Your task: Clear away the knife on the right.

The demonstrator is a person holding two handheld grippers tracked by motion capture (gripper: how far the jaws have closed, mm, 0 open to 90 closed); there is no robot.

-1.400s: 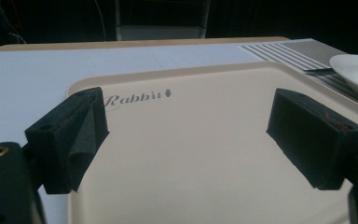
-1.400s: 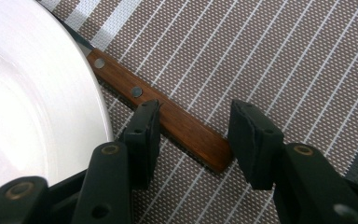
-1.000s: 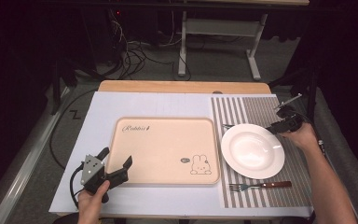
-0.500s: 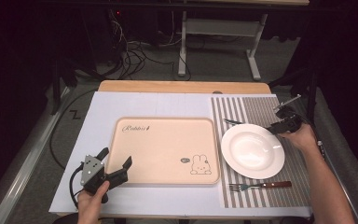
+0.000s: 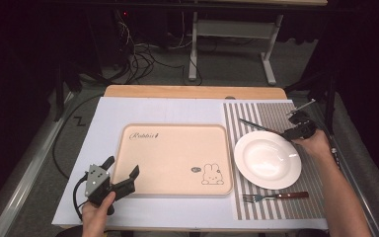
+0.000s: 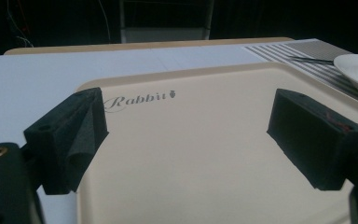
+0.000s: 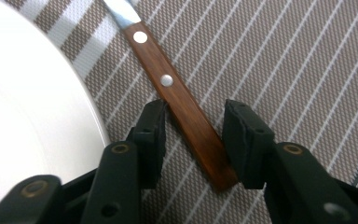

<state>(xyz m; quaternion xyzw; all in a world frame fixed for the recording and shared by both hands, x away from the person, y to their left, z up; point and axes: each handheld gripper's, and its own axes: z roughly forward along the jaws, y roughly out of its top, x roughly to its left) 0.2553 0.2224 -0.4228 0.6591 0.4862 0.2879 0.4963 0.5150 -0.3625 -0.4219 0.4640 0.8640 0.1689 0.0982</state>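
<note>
Wooden knife handle (image 7: 186,116), lying on the striped placemat (image 7: 279,60) beside the white plate (image 7: 23,107), is straddled by the right gripper (image 7: 193,135), jaws just closing, not yet pressing; left gripper (image 6: 186,135) is held spread over the beige tray (image 6: 200,168).

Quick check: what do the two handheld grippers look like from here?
Both are black. The left gripper carries a grey three-cornered plate and trails a black cable. The right gripper has blocky black fingers with brass-coloured pivot screws. Forearms are bare; no sleeves visible.
</note>
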